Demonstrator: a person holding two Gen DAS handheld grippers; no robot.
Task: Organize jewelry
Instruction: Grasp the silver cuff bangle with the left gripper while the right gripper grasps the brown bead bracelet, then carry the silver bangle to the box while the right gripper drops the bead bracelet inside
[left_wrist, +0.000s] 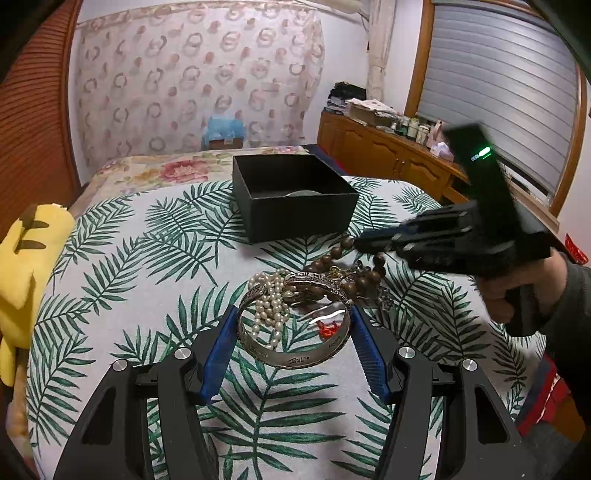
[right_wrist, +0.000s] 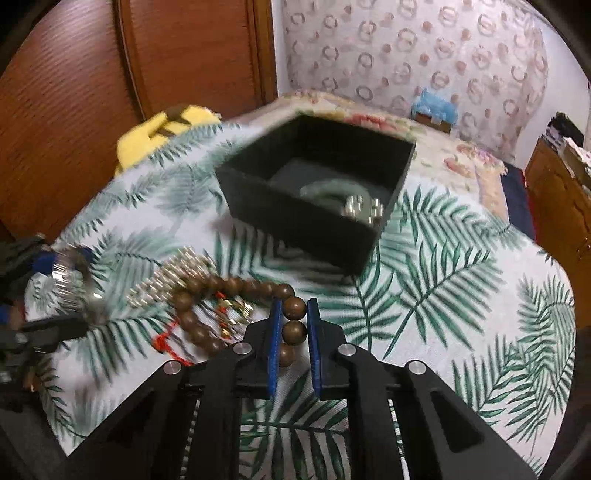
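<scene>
A silver bangle (left_wrist: 295, 332) lies on the leaf-print cloth between the blue pads of my left gripper (left_wrist: 293, 314), which touch its sides. A pearl string (left_wrist: 269, 306) and a red cord charm (left_wrist: 328, 328) lie in and by it. My right gripper (right_wrist: 294, 310) is shut on a brown wooden bead bracelet (right_wrist: 294, 308); it also shows in the left wrist view (left_wrist: 369, 242), where the bracelet (left_wrist: 354, 273) trails down to the pile. An open black box (left_wrist: 291, 195) behind holds a pale green bangle (right_wrist: 332, 186) and silver beads (right_wrist: 364, 208).
A yellow plush toy (left_wrist: 26, 266) lies at the cloth's left edge. A wooden sideboard (left_wrist: 388, 151) with clutter stands at the right, a wooden door (right_wrist: 92, 92) on the left. A floral bedspread (left_wrist: 166, 170) extends behind the box.
</scene>
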